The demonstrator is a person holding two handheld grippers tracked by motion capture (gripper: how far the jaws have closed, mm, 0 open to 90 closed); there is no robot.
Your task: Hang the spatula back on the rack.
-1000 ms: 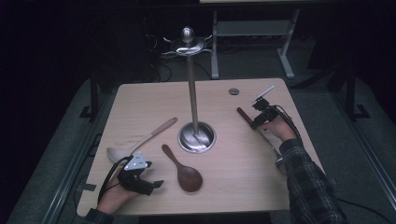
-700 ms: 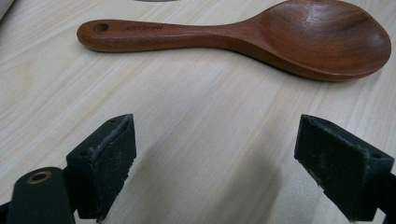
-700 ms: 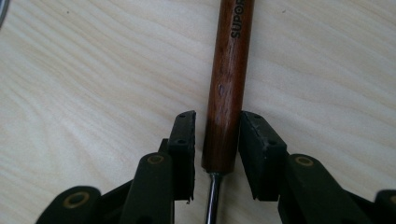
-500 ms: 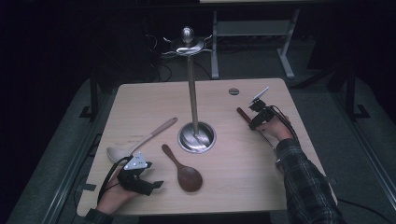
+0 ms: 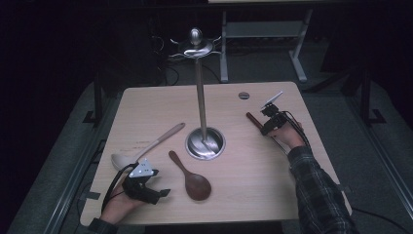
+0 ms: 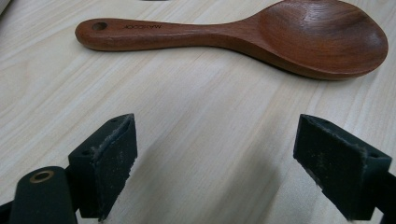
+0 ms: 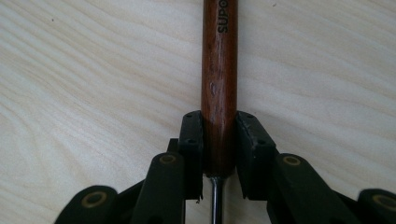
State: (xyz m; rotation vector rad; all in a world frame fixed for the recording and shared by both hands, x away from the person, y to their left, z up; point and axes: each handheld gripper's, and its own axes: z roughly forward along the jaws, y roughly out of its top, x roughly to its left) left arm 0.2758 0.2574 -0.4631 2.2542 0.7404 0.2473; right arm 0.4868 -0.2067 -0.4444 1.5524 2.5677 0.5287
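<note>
A dark wooden utensil handle (image 7: 219, 84) lies on the table at the right, and a thin metal shaft (image 7: 215, 196) runs from its end back between the jaws. My right gripper (image 7: 218, 154) has just been closing. Its pads (image 7: 192, 149) now press on both sides of the handle (image 5: 253, 119). In the high view the right gripper (image 5: 267, 126) sits low over the table. My left gripper (image 6: 219, 172) rests open near the front left edge with bare table between its jaws. It (image 5: 158, 194) points at a dark wooden spoon (image 6: 243, 32), which lies flat (image 5: 191, 178).
A tall metal stand (image 5: 199, 92) with hooks at its top rises from a round base (image 5: 205, 144) mid-table. A pale wooden ladle (image 5: 151, 145) lies left of it. A small round disc (image 5: 243, 95) sits near the far edge. The table (image 5: 243, 195) has bare room at front.
The right gripper's jaws have drawn in on the dark handle. Both hands stay where they were, and nothing on the table has shifted.
</note>
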